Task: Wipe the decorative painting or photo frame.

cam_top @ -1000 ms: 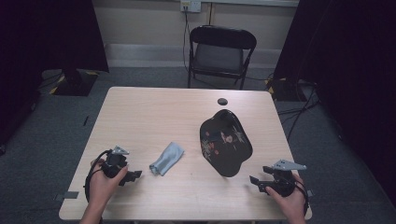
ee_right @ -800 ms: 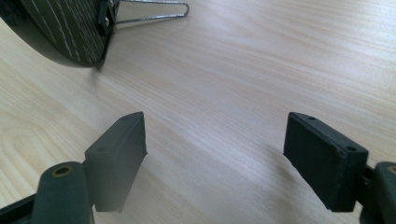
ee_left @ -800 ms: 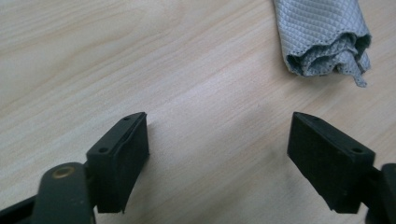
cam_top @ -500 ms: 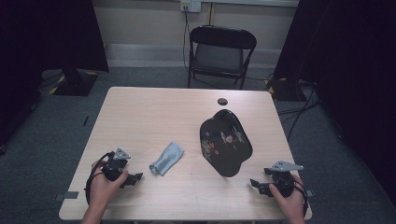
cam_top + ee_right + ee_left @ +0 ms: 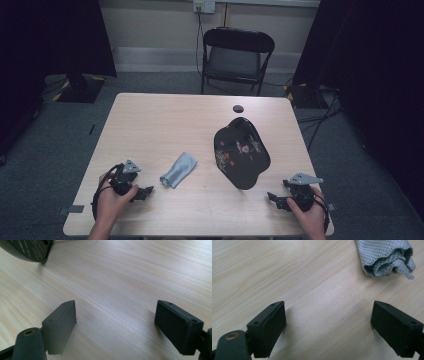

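A crumpled grey cloth (image 5: 179, 169) lies on the wooden table (image 5: 165, 125), left of the middle. A black cap (image 5: 241, 152) with a printed pattern rests right of the middle. My left gripper (image 5: 145, 192) sits low at the front left, just left of the cloth, and its jaws have just been opening with nothing between them. In the left gripper view the gripper (image 5: 327, 327) stands open over bare wood, with the cloth (image 5: 384, 257) ahead to the right. My right gripper (image 5: 274, 198), at the front right, has also just widened and is open (image 5: 116, 327). The cap's edge (image 5: 27, 248) shows at the upper left.
A small black disc (image 5: 238, 108) lies near the table's far edge. A black folding chair (image 5: 237, 55) stands beyond the table. Cables run over the grey floor at the right. Bare wood lies between the two grippers along the front edge.
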`<action>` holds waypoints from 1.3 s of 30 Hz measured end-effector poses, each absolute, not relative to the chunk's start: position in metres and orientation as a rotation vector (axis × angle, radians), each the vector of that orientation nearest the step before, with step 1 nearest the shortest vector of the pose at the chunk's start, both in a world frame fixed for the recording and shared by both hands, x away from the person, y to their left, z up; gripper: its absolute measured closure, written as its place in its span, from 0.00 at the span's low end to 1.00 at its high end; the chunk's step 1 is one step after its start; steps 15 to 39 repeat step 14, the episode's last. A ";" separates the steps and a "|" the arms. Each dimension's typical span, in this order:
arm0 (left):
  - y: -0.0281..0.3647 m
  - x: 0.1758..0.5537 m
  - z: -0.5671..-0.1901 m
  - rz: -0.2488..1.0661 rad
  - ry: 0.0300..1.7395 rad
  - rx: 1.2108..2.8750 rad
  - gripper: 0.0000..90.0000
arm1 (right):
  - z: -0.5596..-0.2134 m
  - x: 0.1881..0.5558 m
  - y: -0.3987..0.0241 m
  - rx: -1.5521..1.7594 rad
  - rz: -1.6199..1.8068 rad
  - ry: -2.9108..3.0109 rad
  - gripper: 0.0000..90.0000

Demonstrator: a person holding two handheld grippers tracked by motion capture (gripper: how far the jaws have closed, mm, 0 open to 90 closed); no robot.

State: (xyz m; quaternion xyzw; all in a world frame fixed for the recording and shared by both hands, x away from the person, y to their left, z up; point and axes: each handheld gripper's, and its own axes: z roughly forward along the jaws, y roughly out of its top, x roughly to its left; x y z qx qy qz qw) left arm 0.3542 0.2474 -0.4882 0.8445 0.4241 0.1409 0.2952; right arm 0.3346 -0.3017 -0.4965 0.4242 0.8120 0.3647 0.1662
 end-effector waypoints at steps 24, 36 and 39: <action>0.246 0.352 -0.491 0.386 1.115 2.231 0.07 | -0.499 0.335 -0.298 1.175 1.011 2.303 0.17; 0.246 0.352 -0.491 0.386 1.115 2.231 0.07 | -0.499 0.335 -0.298 1.175 1.011 2.303 0.17; 0.246 0.352 -0.491 0.386 1.115 2.231 0.07 | -0.499 0.335 -0.298 1.175 1.011 2.303 0.17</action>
